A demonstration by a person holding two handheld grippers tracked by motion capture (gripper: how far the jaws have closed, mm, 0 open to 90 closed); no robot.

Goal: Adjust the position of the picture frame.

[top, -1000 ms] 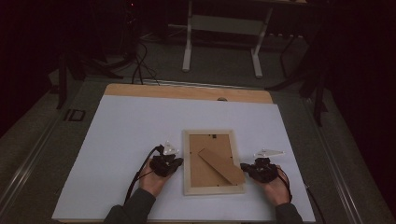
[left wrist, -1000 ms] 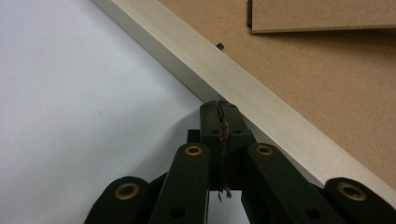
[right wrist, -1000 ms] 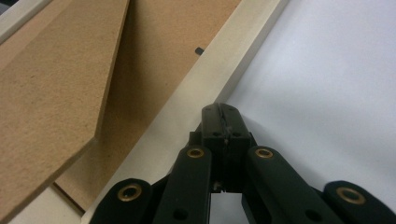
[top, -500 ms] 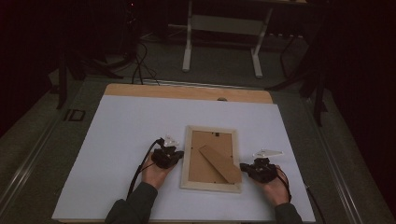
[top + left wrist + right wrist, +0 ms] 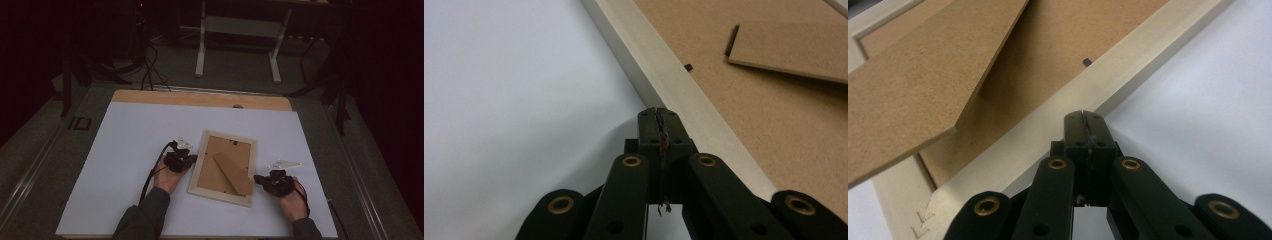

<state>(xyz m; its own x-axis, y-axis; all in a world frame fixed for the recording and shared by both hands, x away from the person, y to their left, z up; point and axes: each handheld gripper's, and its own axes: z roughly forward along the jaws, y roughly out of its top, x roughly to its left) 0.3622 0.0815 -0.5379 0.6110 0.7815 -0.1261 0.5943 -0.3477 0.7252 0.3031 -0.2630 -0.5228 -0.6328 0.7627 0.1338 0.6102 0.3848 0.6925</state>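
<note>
A dark room surrounds the table [image 5: 130,145], whose top is covered by a white sheet with a strip of bare wood showing along the far edge; beyond it a pale metal stand [image 5: 237,42] and some cables [image 5: 147,65] sit on the grey floor. The picture frame [image 5: 223,167] lies face down on the white sheet, in the near half of the table and a little right of its middle, turned slightly so that its far end leans to the right in the high view. Its border is a pale, cream-coloured wood, and the back panel inside it is brown fibreboard with small black tabs at the edge. A brown easel stand [image 5: 234,173] of the same board lies across the back panel, slanting toward the near right corner, and in the right gripper view its free end is lifted a little off the panel. The left tool [image 5: 181,161] sits at the frame's left border, held in the person's left hand [image 5: 167,177]; its jaws are pressed together with nothing between them, and in the left gripper view their tips rest against the outer edge of the pale border. The right tool [image 5: 267,181] lies at the frame's near right corner in the right hand [image 5: 292,202]; its jaws are likewise pressed together and empty, their tips touching the border's outer edge.
</note>
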